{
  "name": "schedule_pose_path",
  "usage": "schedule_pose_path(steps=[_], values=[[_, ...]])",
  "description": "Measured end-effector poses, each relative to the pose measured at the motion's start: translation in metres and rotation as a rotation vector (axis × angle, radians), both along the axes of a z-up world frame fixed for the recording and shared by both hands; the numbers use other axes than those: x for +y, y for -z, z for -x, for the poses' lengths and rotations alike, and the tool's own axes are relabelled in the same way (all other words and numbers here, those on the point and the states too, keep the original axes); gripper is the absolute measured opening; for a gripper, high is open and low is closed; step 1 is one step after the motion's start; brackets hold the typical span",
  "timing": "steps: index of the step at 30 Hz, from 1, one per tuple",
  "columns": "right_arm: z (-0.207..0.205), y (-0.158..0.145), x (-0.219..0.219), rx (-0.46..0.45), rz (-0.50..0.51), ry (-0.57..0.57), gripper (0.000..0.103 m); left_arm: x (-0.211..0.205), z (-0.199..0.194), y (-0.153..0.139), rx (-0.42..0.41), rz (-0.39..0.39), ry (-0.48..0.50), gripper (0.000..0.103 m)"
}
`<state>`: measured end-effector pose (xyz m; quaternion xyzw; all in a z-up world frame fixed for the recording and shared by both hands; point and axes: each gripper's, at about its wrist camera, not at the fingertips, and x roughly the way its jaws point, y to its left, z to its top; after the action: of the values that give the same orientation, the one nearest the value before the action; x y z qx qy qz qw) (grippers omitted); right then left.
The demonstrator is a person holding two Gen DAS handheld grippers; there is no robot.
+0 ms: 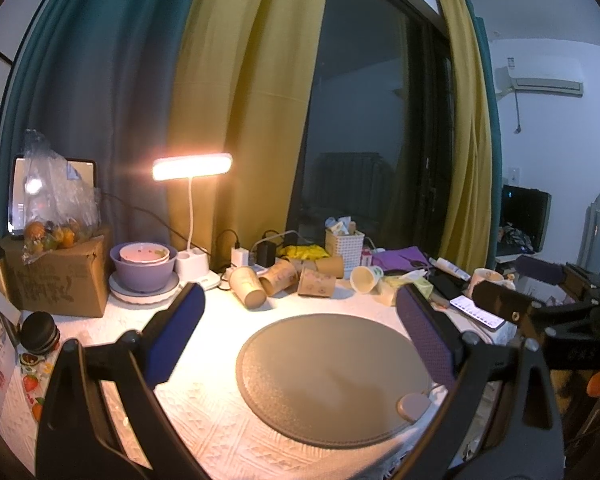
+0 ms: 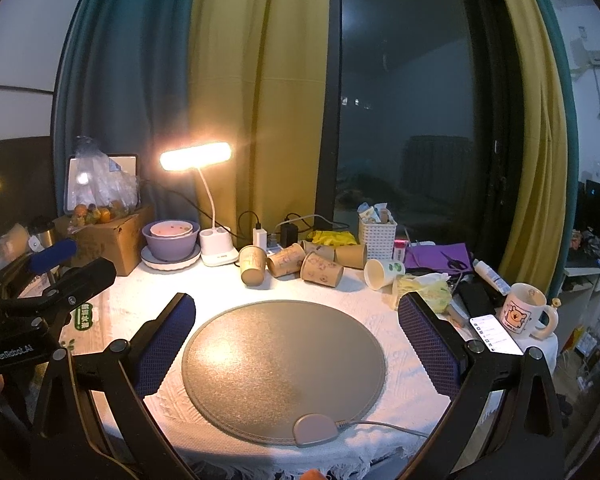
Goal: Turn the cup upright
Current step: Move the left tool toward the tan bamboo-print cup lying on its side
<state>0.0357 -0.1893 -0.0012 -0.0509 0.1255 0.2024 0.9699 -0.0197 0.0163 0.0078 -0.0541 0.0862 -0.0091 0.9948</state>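
Note:
Several brown paper cups [image 1: 247, 286] [image 2: 253, 265] lie tipped over at the back of the table, beyond a round grey mat [image 1: 332, 376] [image 2: 283, 364]. A white paper cup [image 1: 365, 279] [image 2: 382, 273] lies on its side to their right. My left gripper [image 1: 300, 304] is open and empty above the near side of the mat. My right gripper [image 2: 298, 312] is open and empty above the mat too. The left gripper's body shows at the left edge of the right wrist view [image 2: 52, 292]. The right gripper's body shows at the right edge of the left wrist view [image 1: 540, 300].
A lit desk lamp [image 2: 196, 156], stacked purple bowls [image 2: 171, 240], a cardboard box with bagged fruit [image 2: 108, 236], chargers, a white basket [image 2: 377, 232], purple cloth, a phone [image 2: 496, 334] and a bear mug [image 2: 526, 310] crowd the table's back and right. Curtains and a dark window stand behind.

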Motion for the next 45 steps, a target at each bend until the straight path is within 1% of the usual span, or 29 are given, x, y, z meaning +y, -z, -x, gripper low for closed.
schedule_pose_path(steps=[11,15,18,20,24,28,31,36,40,45], values=[[-0.005,0.005,0.001,0.013,0.002,0.006,0.103,0.002,-0.002,0.004,0.016,0.013,-0.003,0.097],[-0.012,0.009,0.007,0.024,0.01,0.0,0.103,0.006,-0.011,0.009,0.032,0.013,-0.005,0.097],[-0.022,0.01,0.011,0.037,0.018,-0.002,0.103,0.009,-0.024,0.014,0.059,0.007,-0.003,0.097],[-0.032,0.012,0.013,0.049,0.023,-0.002,0.103,0.01,-0.039,0.017,0.094,-0.002,-0.004,0.097],[-0.059,0.018,0.013,0.078,0.027,0.006,0.103,0.017,-0.068,0.024,0.153,0.006,-0.004,0.097],[-0.095,0.023,0.009,0.115,0.037,0.023,0.103,0.03,-0.112,0.036,0.246,0.036,-0.018,0.097],[-0.121,0.024,0.012,0.132,0.05,0.024,0.103,0.037,-0.142,0.043,0.298,0.048,-0.029,0.097],[-0.166,0.024,0.018,0.158,0.058,0.009,0.103,0.046,-0.189,0.051,0.359,0.054,-0.038,0.097],[-0.205,0.028,0.025,0.193,0.064,-0.007,0.103,0.055,-0.231,0.055,0.405,0.084,-0.05,0.097],[-0.241,0.029,0.03,0.216,0.063,-0.026,0.103,0.062,-0.273,0.059,0.445,0.092,-0.068,0.097]])
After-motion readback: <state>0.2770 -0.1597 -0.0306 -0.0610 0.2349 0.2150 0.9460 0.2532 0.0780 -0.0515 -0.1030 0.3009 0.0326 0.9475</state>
